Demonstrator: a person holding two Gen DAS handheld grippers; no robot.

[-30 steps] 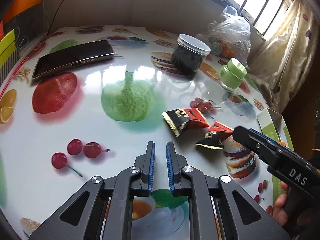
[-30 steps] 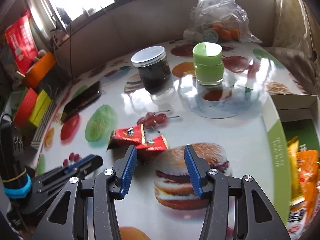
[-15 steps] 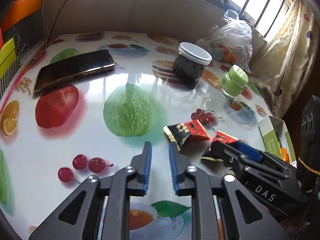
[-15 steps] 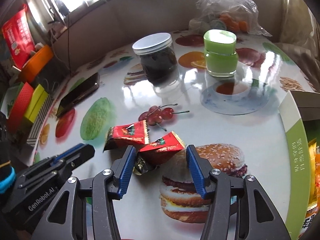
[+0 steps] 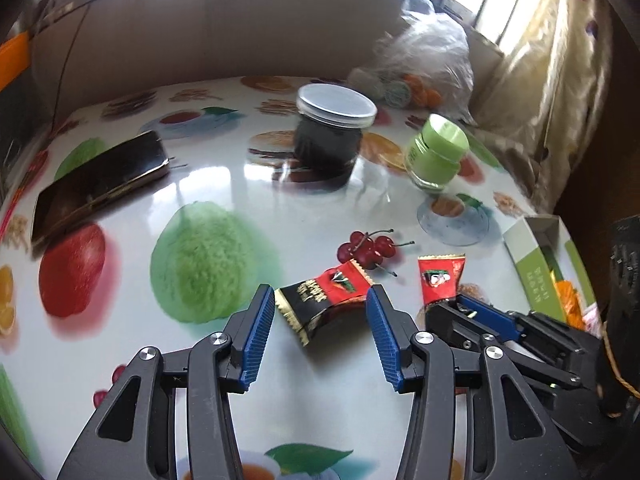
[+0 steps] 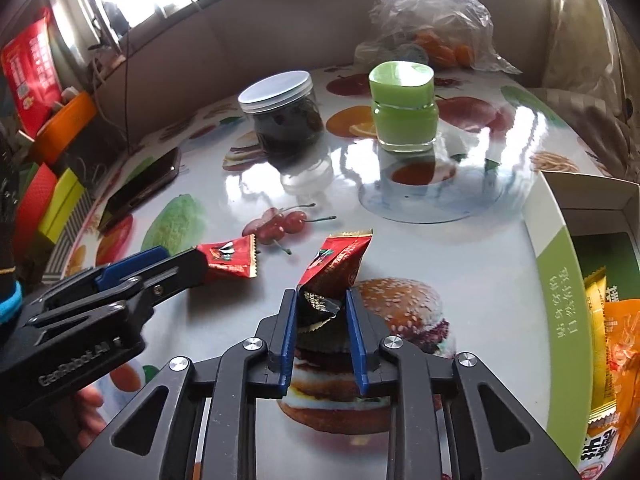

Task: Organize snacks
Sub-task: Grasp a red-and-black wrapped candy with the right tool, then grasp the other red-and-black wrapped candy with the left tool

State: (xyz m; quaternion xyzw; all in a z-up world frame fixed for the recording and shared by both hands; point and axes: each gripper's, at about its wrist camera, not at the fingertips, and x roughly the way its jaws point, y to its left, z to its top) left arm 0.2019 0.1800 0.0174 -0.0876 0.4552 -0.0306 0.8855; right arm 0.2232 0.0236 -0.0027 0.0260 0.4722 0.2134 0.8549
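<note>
At the far left of the counter (image 5: 224, 184), with its printed fruit pattern, a dark phone (image 5: 96, 184) lies flat. Toward the middle stands a jar (image 5: 328, 136) of dark contents with a pale lid, and just to its right a small green jar (image 5: 436, 156). Behind them sits a crumpled clear plastic bag (image 5: 428, 60).

The left claw (image 5: 320, 312) is spread wide over the counter, its blue pads on either side of a red-and-black snack packet (image 5: 324, 300) that lies flat beside the printed cherries; whether the pads touch it cannot be told. The right wrist view shows that packet (image 6: 230, 260) at the tip of the left claw (image 6: 192, 266).

Further right, the right claw (image 6: 322, 300) is clamped on the dark end of a second red snack packet (image 6: 336, 272), which stands tilted with its red end pointing up and away, above the printed hamburger. From the left wrist view that packet (image 5: 440, 280) rises from the tip of the right claw (image 5: 456, 308).

At the far right edge an open green and white box (image 6: 560, 280) holds yellow and orange snack packs (image 6: 612, 340).
</note>
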